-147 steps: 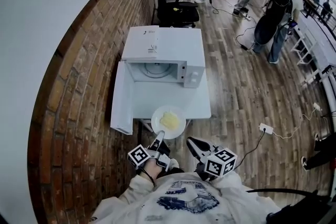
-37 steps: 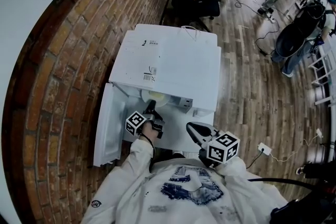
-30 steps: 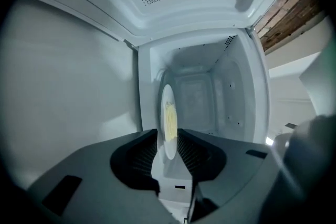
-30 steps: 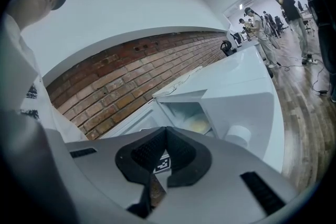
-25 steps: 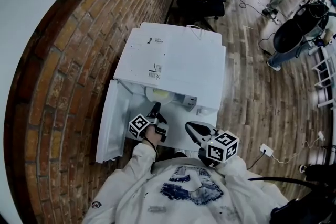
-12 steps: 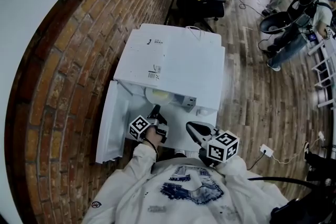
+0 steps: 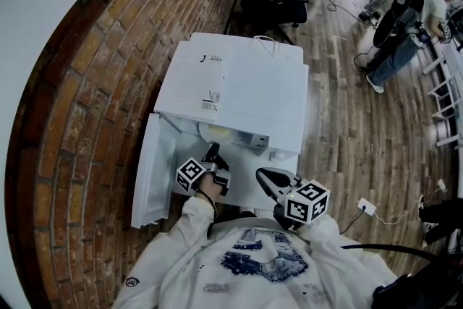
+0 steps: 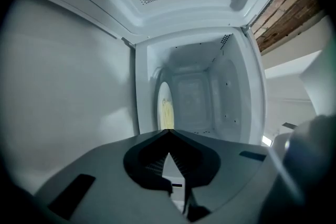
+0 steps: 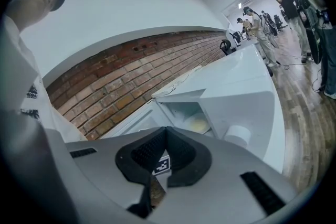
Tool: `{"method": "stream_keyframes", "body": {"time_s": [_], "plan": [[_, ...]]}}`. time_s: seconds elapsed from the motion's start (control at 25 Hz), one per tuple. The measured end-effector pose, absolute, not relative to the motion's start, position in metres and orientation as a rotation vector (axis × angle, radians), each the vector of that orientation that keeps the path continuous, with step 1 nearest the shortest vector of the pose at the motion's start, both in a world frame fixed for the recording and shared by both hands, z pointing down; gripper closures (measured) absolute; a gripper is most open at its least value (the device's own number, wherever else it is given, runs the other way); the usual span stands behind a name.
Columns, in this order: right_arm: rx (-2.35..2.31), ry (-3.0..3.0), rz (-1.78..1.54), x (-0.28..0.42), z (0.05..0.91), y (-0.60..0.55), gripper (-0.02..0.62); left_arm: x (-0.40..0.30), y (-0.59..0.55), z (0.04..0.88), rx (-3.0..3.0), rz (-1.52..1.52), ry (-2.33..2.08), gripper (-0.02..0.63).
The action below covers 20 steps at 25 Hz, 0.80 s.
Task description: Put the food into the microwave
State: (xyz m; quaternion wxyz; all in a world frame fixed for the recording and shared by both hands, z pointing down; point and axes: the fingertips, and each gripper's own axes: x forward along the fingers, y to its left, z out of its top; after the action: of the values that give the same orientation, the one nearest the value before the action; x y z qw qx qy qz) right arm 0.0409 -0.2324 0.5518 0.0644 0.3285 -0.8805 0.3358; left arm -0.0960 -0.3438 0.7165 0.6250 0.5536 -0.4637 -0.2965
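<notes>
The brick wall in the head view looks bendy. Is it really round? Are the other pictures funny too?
Head view: no, the wide lens bends the straight brick wall and floor boards. Left gripper view: soft and pale inside the microwave, corners black. Right gripper view: same bulge, the near sleeve blurred.

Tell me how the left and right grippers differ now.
The left gripper reaches the open mouth of the microwave; the right gripper sits outside, nearer the person. The left gripper faces the plate inside; the right gripper looks at the microwave from outside. Both are shut and empty.
</notes>
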Motion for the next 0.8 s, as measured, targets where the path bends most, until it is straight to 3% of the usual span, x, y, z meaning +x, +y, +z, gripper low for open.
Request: {"method": "stream_keyframes", "body": {"time_s": [0.8], "plan": [[1.008, -2.631, 1.037, 0.050, 0.559, -0.242, 0.581, -0.093, -0.370, 0.720, 1.279, -0.688, -1.062, 0.600]]}}
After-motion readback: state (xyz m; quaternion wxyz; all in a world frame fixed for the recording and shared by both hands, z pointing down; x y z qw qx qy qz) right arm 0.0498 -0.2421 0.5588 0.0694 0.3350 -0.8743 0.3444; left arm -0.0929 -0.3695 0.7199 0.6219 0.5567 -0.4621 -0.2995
